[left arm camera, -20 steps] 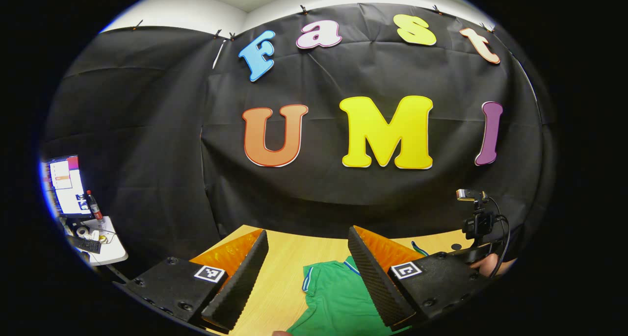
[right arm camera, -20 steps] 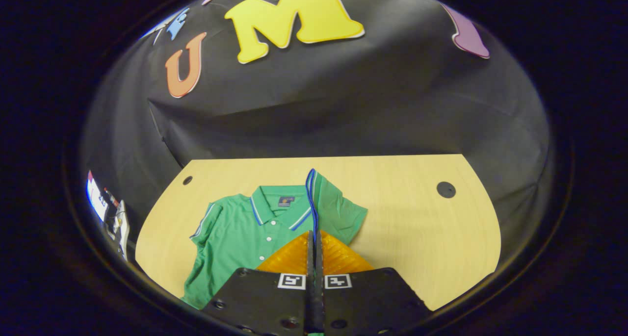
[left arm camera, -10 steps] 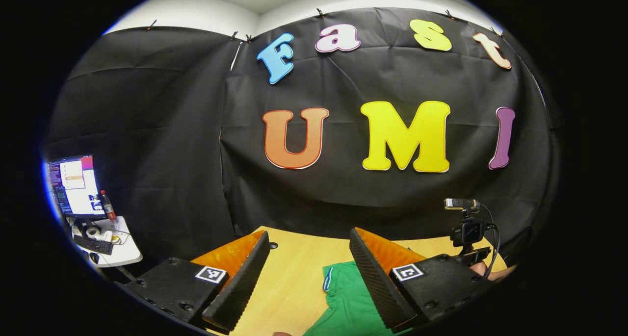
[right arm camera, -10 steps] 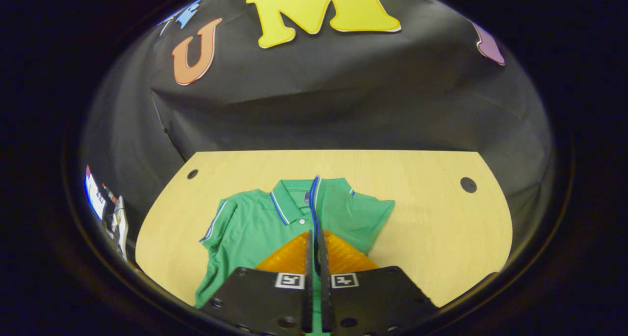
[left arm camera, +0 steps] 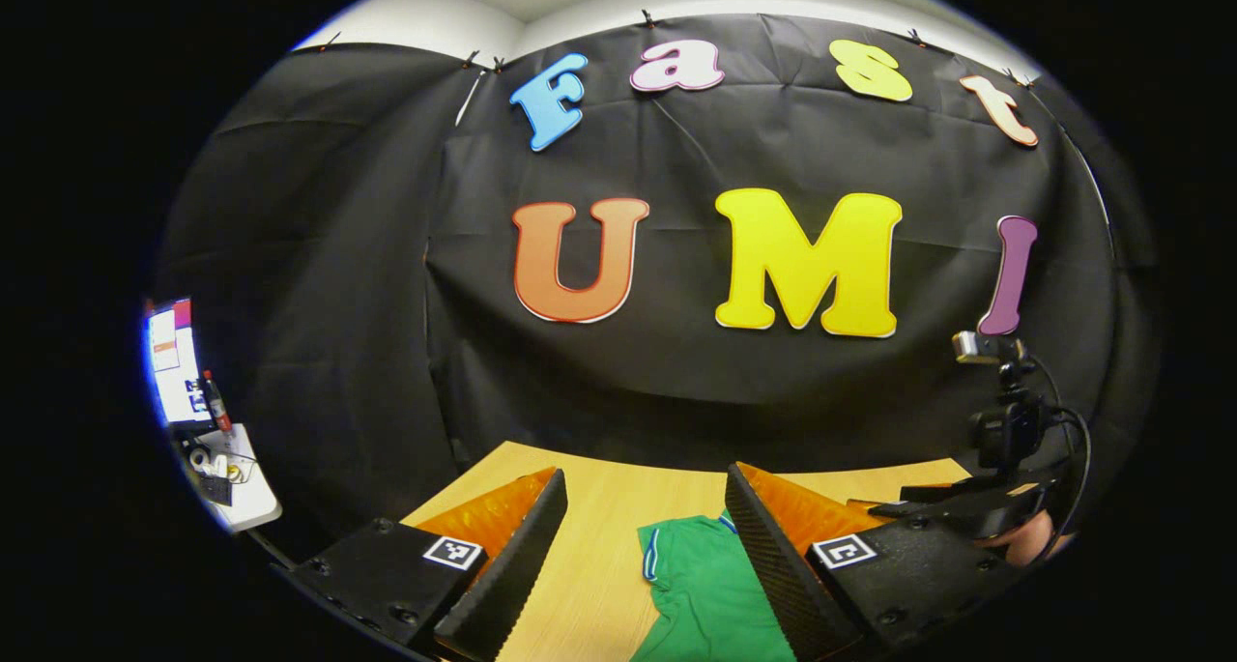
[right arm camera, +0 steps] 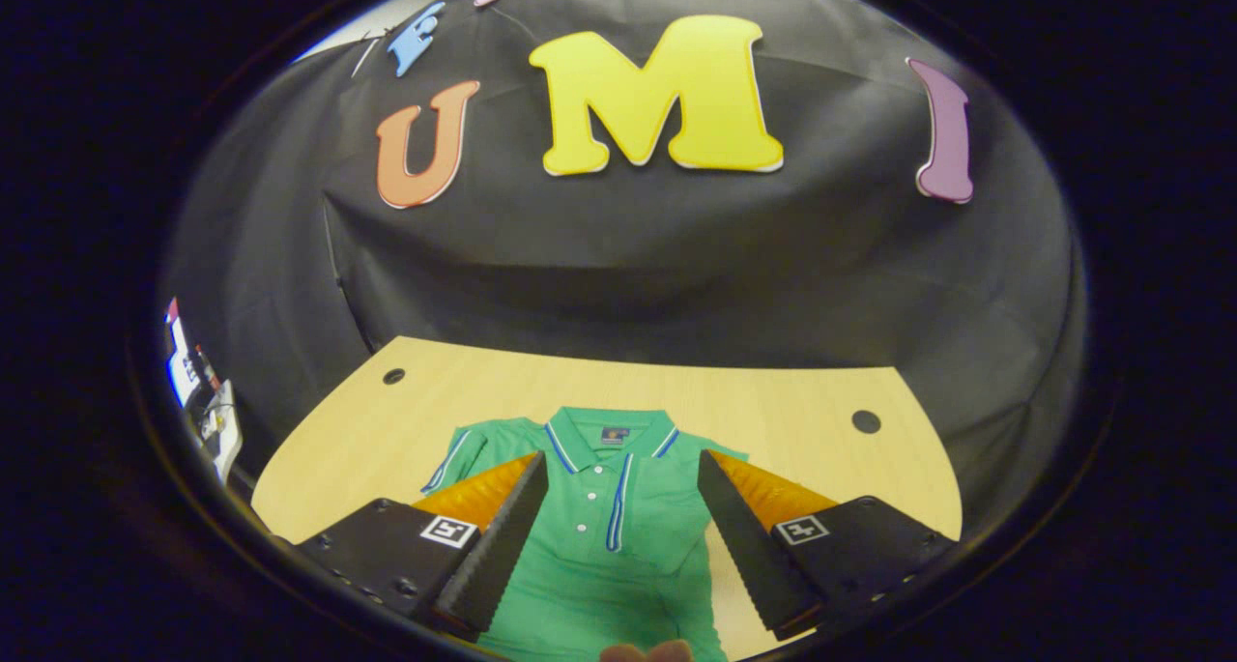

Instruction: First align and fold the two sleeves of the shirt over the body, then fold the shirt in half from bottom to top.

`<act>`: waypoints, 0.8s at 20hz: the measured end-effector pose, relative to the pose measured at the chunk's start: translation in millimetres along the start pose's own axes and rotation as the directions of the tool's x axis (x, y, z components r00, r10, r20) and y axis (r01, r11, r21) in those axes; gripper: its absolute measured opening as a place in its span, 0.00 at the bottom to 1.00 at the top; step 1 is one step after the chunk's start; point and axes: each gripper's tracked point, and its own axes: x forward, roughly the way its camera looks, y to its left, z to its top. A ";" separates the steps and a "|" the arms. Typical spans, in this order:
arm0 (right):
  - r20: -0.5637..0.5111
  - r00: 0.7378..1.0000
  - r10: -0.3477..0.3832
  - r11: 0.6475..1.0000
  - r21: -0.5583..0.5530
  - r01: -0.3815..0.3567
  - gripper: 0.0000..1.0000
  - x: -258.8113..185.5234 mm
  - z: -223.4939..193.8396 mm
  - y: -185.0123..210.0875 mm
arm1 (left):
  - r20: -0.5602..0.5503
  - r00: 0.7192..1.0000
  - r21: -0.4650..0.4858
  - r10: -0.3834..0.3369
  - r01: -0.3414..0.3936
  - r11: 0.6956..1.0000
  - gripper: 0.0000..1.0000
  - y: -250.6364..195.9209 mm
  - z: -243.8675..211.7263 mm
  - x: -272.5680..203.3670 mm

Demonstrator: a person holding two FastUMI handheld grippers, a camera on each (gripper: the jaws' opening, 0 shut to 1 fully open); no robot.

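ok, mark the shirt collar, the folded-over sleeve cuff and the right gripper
shirt collar [right arm camera: 611, 428]: right gripper view, back of the collar by the neck label.
folded-over sleeve cuff [right arm camera: 618, 507]: right gripper view, striped cuff edge lying on the chest.
right gripper [right arm camera: 623, 464]: right gripper view, midway between its open fingertips.

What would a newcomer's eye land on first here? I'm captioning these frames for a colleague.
The green polo shirt on the wooden table, one sleeve folded over its front, the other lying out flat. The right gripper hangs open above it; the left gripper, also open, frames that flat sleeve's cuff.
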 end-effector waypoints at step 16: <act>0.063 0.994 -0.093 0.994 -0.049 0.096 0.96 -116.9 0.6 -22.1 | -0.408 0.900 -0.090 -0.155 0.129 0.988 1.00 0.9 -173.1 130.8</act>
